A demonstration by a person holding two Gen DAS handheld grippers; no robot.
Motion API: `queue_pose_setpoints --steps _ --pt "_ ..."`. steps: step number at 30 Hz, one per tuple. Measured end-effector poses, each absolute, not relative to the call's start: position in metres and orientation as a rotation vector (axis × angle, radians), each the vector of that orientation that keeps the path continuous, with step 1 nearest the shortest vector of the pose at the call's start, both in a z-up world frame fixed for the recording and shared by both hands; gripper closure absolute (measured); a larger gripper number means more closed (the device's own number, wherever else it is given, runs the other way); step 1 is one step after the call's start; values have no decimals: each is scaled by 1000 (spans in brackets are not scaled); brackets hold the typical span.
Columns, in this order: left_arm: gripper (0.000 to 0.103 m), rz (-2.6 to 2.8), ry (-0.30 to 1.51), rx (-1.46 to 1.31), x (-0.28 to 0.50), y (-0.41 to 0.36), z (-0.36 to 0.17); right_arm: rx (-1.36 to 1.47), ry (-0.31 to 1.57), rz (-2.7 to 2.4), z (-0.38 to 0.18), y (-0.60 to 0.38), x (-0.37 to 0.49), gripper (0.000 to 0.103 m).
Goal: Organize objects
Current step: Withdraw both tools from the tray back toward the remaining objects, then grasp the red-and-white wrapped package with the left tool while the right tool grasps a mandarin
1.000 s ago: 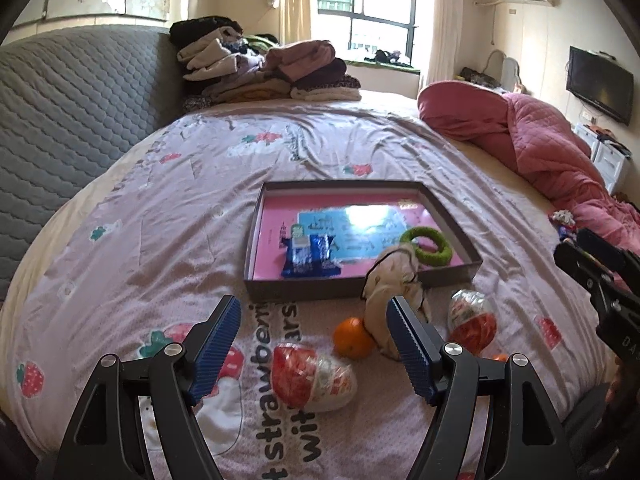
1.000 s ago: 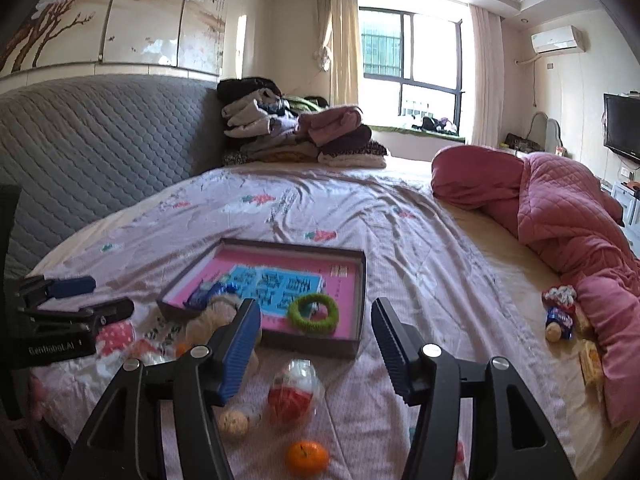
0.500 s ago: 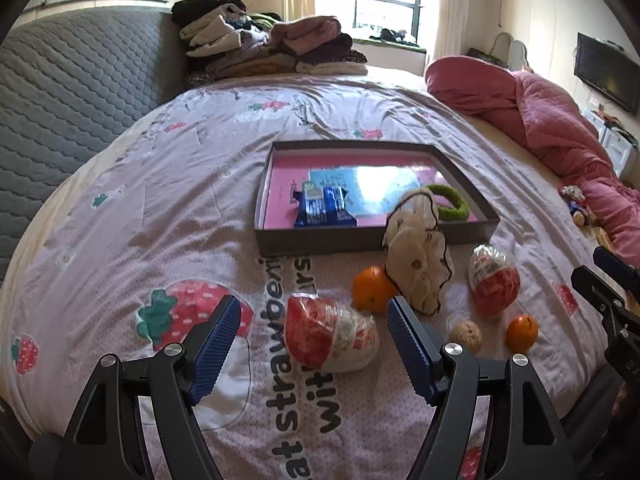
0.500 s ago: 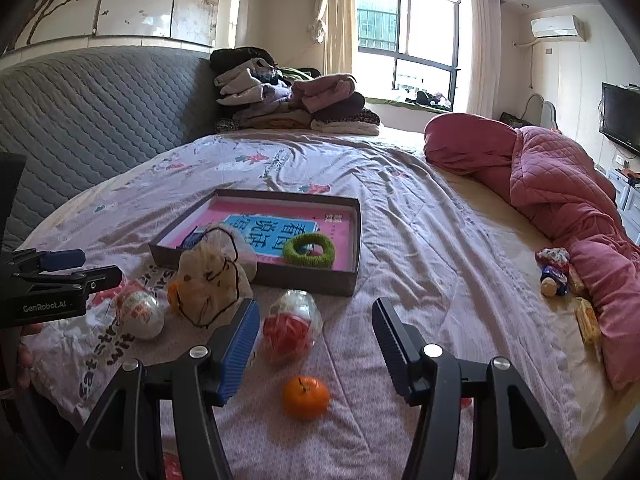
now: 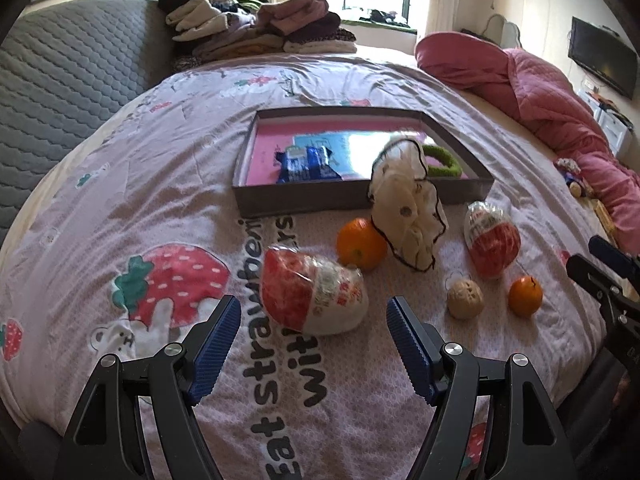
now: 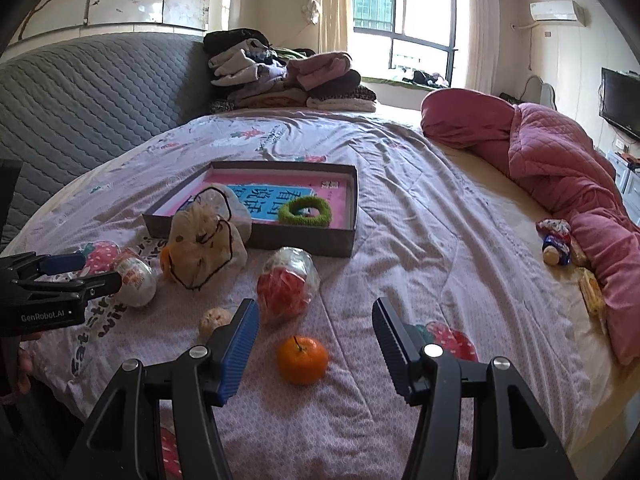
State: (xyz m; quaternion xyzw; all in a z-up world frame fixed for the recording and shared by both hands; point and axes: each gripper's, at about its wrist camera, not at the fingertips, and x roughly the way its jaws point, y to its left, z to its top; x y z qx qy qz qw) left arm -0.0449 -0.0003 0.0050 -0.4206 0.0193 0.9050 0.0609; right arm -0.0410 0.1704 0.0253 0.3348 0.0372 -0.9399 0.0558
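Bedding printed with strawberries (image 5: 120, 184) covered a bed under a bright window. From the left wrist, the left gripper (image 5: 314, 322) stood open and empty just short of a wrapped egg (image 5: 312, 294); a pouch (image 5: 408, 216) hid part of the tray (image 5: 340, 200). From the right wrist, the right gripper (image 6: 316, 328) gaped, empty, around an orange (image 6: 303, 359) on the bedding; tiny toys (image 6: 556, 240) beside a pink quilt (image 6: 560, 160) were hard to make out.

bedspread (image 6: 420, 240) right of tray (image 6: 304, 236): free | front: 2 oranges (image 5: 361, 243)

On the bedspread (image 5: 120, 184), two oranges (image 5: 361, 243), wrapped eggs (image 5: 312, 296) and a pouch (image 5: 408, 216) lie before the tray (image 5: 348, 198).
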Motion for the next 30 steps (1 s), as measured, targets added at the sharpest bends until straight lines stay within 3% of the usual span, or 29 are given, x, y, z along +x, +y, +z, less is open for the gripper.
queue_pose_setpoints --steps 30 --pt "26 2746 83 -1305 -81 6 -35 1188 152 -2788 -22 168 -66 44"
